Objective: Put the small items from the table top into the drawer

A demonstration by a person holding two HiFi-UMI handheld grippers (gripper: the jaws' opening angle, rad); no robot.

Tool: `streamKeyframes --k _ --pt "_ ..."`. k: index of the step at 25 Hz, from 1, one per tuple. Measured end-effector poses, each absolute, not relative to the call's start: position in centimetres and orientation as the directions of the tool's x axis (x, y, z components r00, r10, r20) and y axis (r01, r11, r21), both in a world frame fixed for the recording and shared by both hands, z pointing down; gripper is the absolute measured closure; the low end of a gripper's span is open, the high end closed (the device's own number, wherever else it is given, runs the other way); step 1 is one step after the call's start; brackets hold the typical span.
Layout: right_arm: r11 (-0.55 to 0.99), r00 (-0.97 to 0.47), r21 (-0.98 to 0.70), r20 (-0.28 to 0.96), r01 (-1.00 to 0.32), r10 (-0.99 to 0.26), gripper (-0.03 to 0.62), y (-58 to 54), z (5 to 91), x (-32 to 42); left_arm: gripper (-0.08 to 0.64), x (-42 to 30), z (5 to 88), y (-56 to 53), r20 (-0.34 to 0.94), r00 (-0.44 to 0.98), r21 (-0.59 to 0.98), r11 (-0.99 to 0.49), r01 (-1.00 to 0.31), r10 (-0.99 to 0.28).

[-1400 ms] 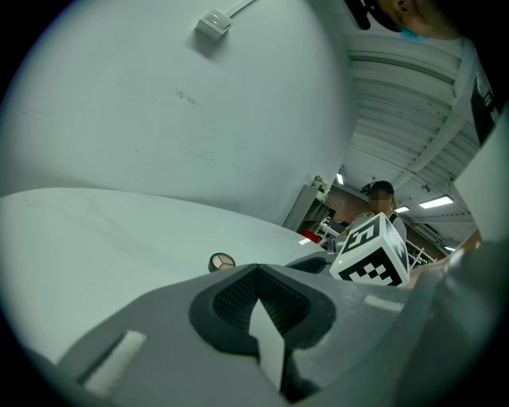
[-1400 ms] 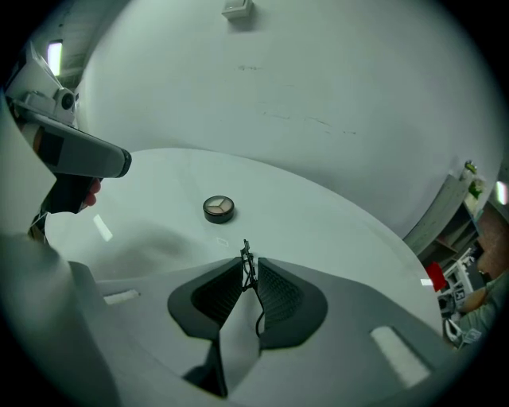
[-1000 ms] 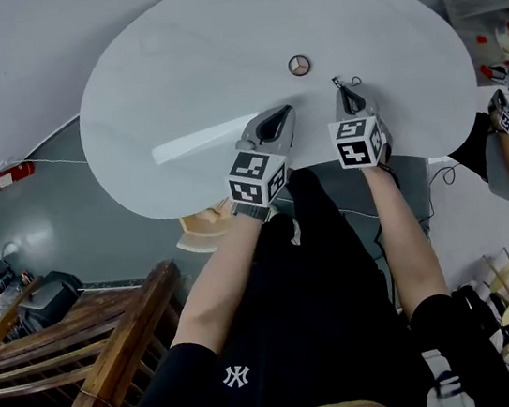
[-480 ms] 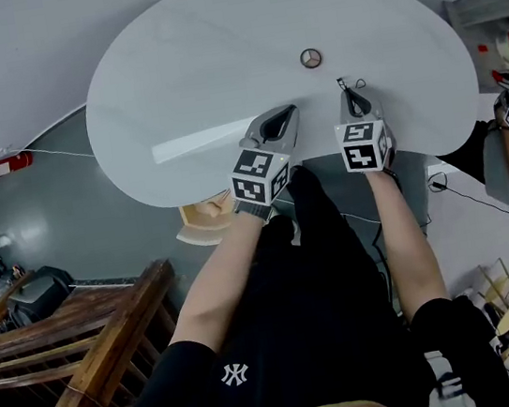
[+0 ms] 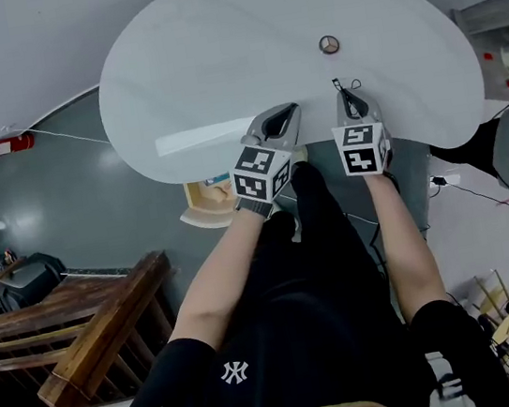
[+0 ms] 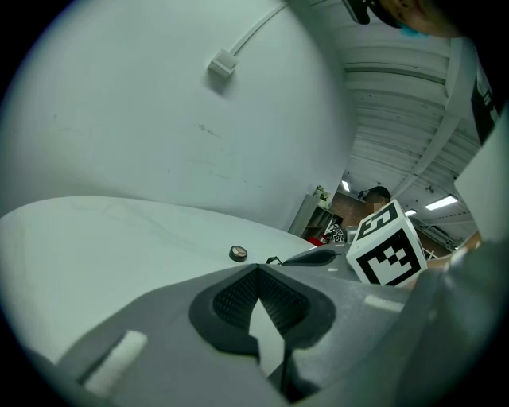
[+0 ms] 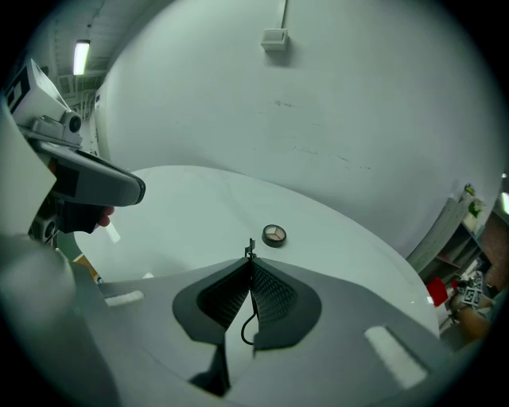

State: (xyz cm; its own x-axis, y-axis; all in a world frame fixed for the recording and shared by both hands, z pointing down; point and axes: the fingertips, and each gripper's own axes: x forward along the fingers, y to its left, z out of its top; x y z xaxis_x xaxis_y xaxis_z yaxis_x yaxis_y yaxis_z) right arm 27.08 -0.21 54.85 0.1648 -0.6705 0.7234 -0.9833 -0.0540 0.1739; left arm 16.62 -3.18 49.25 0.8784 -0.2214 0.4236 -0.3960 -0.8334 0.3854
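**A:** Two grippers hang over the near edge of the table [image 5: 213,52] in the head view. Right gripper [image 5: 351,100] is pinched tight on a thin black wire thing [image 5: 341,83]. Left gripper [image 5: 279,124] looks closed on nothing. The small round case [image 5: 329,43] sits further in, on its own. What I take for the open wooden drawer [image 5: 205,202] peeks out under the rim, left of the left gripper.

**B:** So the worry's the wire slipping?

**A:** Yep. Left gripper view: jaws meet at the tips with nothing between, and the case [image 6: 238,253] is well ahead with bare top all round. Right gripper view: only a sliver of wire [image 7: 250,253] pokes past the tips, and a loop dangles behind the pads. That's a skinny grip, so a jolt could drop it short of the drawer. The left gripper also sits between it and the drawer, so they might bump. Loads of room otherwise.
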Motion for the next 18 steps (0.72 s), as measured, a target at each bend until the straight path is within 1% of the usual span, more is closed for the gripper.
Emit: streamKeyframes --k 18 --pt "0.135 0.001 0.146 0.685 -0.98 -0.728 0.561 1.6 53.0 11.4 0.56 3.4 48.6 0.0 0.423 0.824 0.35 -0.771 -0.533 -0.378"
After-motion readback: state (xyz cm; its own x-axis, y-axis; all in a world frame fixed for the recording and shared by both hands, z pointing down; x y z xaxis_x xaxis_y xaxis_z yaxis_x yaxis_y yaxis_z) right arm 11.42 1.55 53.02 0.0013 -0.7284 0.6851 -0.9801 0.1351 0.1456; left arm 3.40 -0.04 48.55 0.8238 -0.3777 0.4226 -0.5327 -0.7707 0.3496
